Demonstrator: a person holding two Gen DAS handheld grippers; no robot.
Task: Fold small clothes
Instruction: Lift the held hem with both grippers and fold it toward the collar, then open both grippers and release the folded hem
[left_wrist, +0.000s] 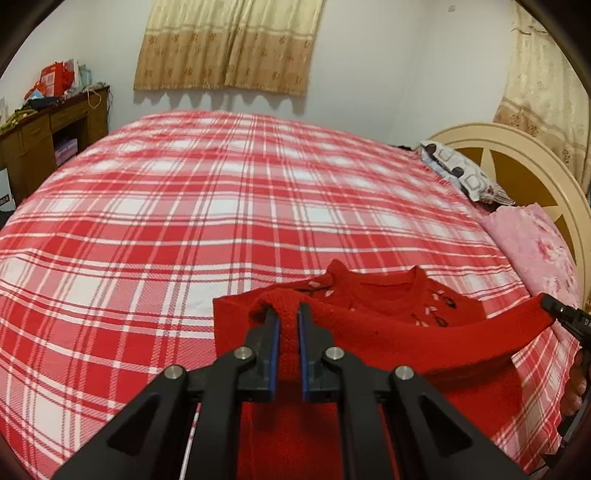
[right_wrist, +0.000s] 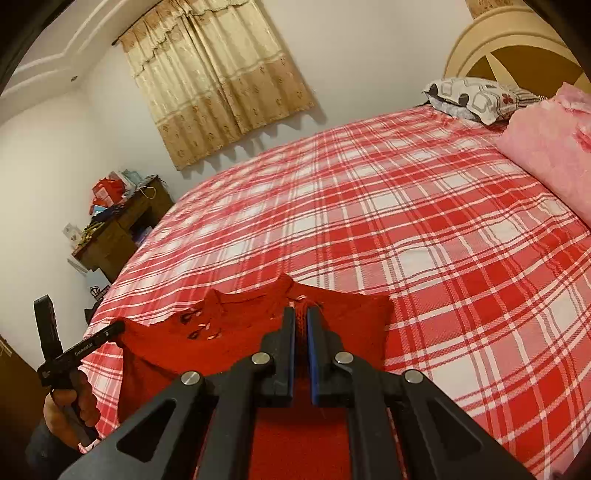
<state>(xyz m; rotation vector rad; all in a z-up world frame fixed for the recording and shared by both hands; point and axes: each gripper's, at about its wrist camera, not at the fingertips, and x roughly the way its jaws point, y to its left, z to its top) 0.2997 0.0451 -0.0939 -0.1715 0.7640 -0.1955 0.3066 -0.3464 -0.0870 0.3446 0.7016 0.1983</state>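
Note:
A small red knitted sweater with a patterned yoke lies at the near edge of the plaid bed. My left gripper is shut on a ribbed edge of the sweater and holds it lifted over the body. My right gripper is shut on another ribbed edge of the sweater. The right gripper also shows at the right rim of the left wrist view, with the fabric stretched to it. The left gripper also shows at the left of the right wrist view, held by a hand.
The red-and-white plaid bedspread covers a large bed. A patterned pillow and a pink quilt lie by the cream headboard. A cluttered wooden desk stands beyond the bed's far left corner. Curtains hang on the wall.

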